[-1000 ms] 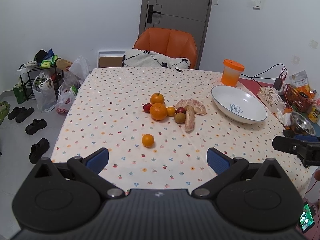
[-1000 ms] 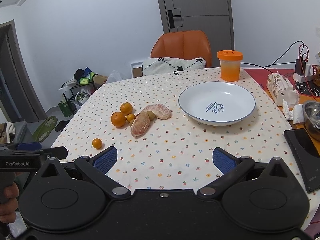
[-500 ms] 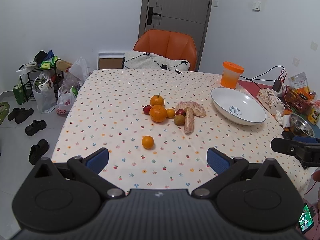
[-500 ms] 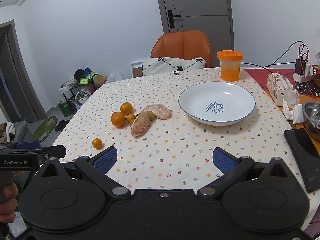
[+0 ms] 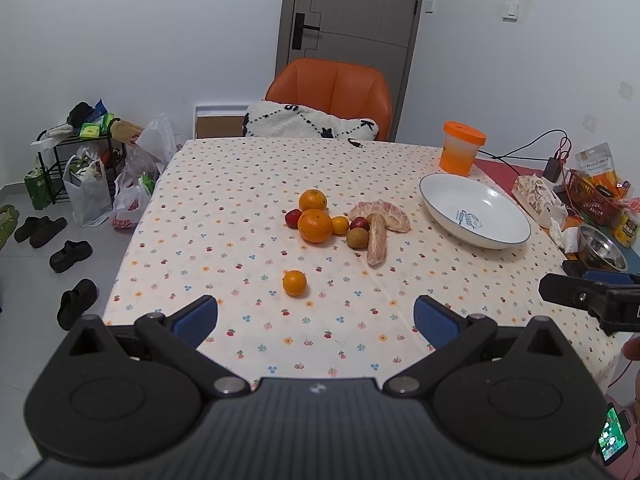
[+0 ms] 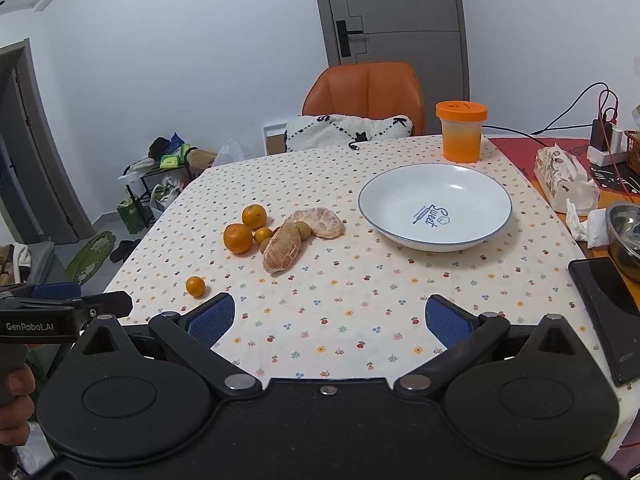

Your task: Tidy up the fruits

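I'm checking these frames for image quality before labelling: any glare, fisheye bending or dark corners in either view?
Left wrist view: the door frame bows with fisheye bending, the corners are dark, the fruits stay sharp. Right wrist view: a small glare spot sits inside the white bowl, the far table edge curves, and shadows under the fruit are soft, so the light is even.

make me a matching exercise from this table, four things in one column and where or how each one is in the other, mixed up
Things:
1. white plate
2. lone small orange
3. orange-lidded cup
4. peeled pomelo pieces

States:
a. lying among the fruit cluster
b. apart from the cluster, nearest the grippers
c. empty, right of the fruit
d. upright behind the plate

Pairs: 1-c, 2-b, 3-d, 4-a
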The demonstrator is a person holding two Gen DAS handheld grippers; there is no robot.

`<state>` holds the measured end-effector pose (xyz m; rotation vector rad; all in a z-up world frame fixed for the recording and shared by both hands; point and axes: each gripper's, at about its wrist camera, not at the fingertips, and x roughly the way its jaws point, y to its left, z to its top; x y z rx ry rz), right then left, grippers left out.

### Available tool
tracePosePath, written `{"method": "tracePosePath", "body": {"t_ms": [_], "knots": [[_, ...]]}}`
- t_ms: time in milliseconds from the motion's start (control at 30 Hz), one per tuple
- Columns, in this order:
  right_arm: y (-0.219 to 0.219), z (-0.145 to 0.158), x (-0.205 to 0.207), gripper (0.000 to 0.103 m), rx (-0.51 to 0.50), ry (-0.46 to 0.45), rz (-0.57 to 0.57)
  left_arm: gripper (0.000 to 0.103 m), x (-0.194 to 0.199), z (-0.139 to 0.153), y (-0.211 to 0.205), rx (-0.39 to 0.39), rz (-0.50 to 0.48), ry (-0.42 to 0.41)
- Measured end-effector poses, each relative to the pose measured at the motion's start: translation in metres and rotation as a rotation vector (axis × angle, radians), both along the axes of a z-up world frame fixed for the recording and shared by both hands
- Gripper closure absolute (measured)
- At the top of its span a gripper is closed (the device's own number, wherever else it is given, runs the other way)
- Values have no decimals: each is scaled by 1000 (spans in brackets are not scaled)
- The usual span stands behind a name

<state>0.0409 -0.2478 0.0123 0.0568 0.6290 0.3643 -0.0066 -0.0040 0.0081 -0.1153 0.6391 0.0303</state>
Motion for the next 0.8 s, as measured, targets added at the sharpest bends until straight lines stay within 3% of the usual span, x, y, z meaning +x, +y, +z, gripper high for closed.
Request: {"method": "tracePosePath", "body": {"t_ms": [433,800], "knots": [[13,-4,5,0,-6,-6,56,0,2,-3,9,-22,-17,-25],[19,-17,25,0,43,0,136,2,20,-18,23,-91,-63,-65]]}}
